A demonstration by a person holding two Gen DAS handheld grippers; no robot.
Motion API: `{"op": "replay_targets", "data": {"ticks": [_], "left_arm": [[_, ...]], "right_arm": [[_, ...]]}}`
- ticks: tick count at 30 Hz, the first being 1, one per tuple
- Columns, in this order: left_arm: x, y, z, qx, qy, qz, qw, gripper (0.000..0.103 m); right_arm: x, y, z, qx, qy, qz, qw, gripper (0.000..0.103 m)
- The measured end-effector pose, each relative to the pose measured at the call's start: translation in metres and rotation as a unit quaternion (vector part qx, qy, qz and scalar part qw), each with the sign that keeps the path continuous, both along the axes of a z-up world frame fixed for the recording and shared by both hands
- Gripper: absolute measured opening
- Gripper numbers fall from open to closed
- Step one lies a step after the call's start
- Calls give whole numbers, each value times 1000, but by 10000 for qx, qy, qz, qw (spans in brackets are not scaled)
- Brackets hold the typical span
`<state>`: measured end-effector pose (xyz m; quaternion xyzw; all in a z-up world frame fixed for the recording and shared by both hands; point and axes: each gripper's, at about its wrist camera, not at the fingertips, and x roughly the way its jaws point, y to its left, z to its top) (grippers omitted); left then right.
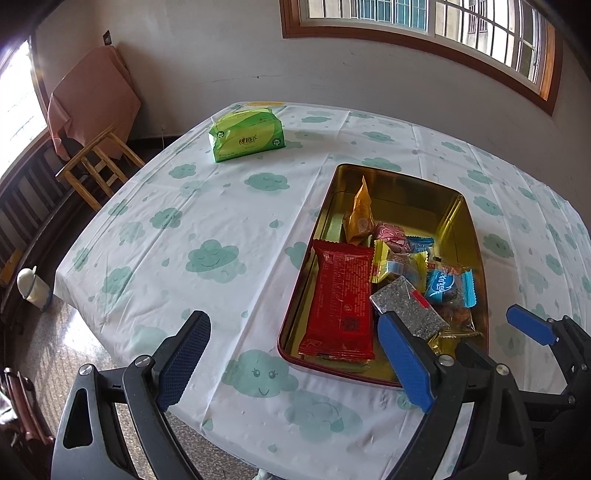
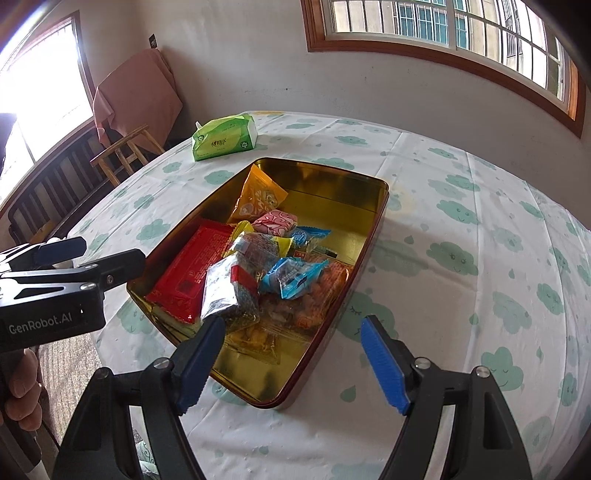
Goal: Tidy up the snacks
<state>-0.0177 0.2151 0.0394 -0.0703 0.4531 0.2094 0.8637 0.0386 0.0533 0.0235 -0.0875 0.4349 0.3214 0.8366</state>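
While both grippers hang spread and empty, the silver packet (image 2: 225,295) lies atop the snacks in the gold tin (image 2: 373,206), just ahead of the right gripper (image 2: 291,360) (the nearer), its long axis running toward the left gripper (image 1: 295,354).

Daylight came from the windows (image 2: 461,33) ahead of both grippers; the left one (image 2: 40,92) was blown out. Gold tin (image 2: 328,199) showed glare. Sharp focus, soft shadows, heavy fisheye bending, dark corners.
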Motion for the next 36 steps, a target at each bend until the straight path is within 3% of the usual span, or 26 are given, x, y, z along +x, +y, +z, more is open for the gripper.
{"op": "replay_targets", "data": {"ticks": [36], "left_arm": [[3,-11,-5,-39,28,-182,9998,91]], "right_arm": [[-5,5,-6,-50,56,95,9999,78]]}}
